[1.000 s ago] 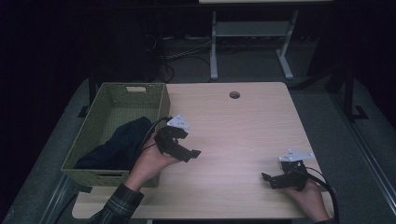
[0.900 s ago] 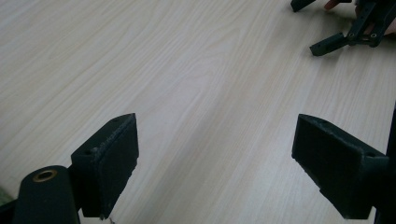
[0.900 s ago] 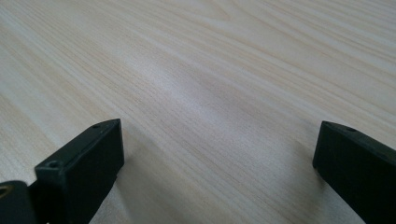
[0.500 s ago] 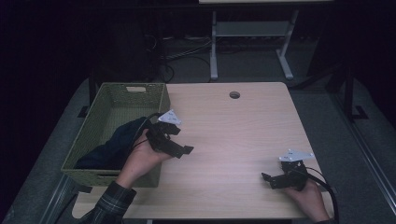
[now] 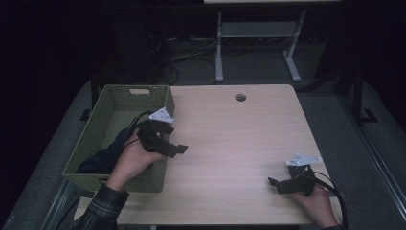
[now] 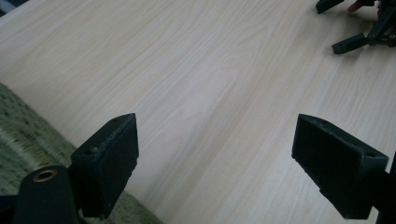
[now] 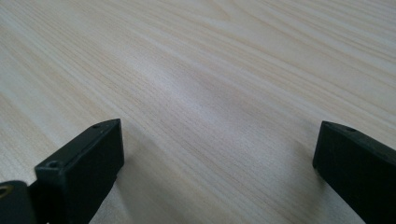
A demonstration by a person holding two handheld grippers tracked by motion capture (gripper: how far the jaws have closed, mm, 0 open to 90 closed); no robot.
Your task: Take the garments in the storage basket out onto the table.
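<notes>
Left gripper (image 5: 173, 143) is hovering, jaws apart and empty, beside the woven green basket (image 5: 107, 115); right gripper (image 5: 277, 184) is resting on the pale wood-grain table (image 5: 230, 139), jaws likewise apart.

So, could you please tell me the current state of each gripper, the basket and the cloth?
left gripper: open, empty, held above the basket's right rim.
right gripper: open, empty, low over the table.
green basket: upright at the table's left edge, holding the cloth.
dark cloth: crumpled inside the basket, not gripped.
</notes>
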